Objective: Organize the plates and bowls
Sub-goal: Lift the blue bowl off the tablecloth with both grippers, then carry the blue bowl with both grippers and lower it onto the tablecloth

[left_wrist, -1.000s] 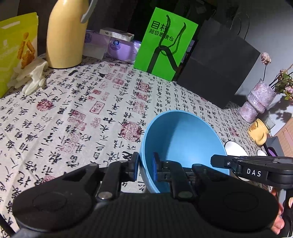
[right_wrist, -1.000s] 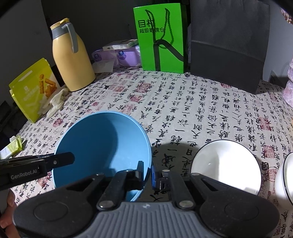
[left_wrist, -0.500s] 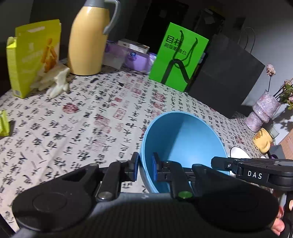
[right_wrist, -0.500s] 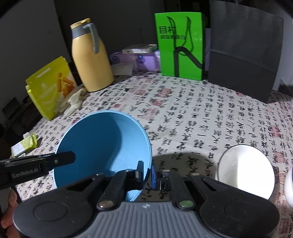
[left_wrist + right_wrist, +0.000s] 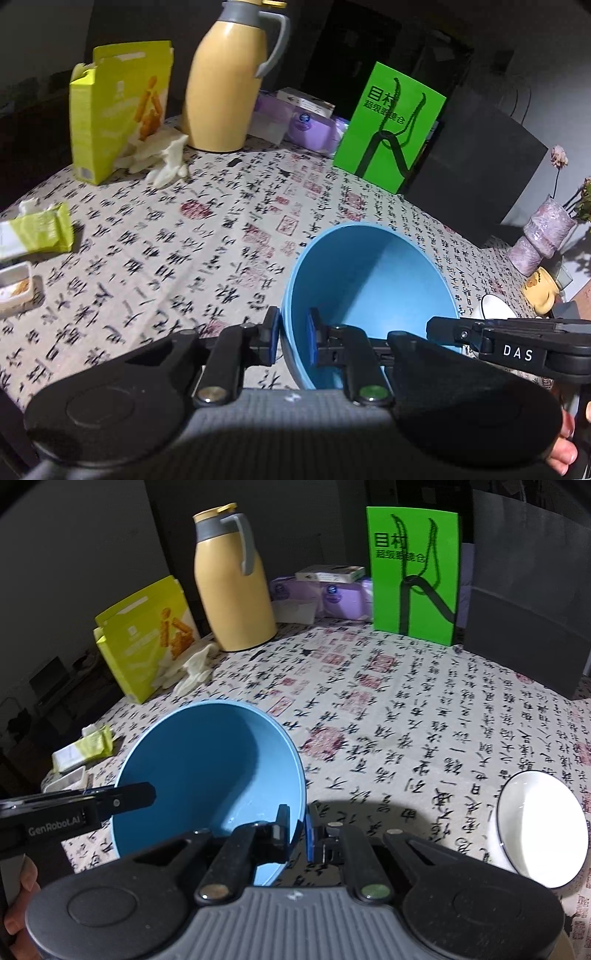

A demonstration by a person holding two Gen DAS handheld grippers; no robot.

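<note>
Bowl, blue [image 5: 369, 280], deep, plain and matte, tilted and held clear of the calligraphy-print tablecloth [image 5: 184, 236]. Left gripper [image 5: 292, 338] clamps one side of its rim; right gripper [image 5: 297, 827] clamps the opposite side, each with one pad inside the wall. White bowl [image 5: 541, 827] sits near the table's right edge. Yellow jug [image 5: 232, 587] stands at the far edge.

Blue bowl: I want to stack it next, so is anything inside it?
The blue bowl looks empty: bare blue inside. The jaws and gripper bodies cover its near rim and lowest part.
</note>
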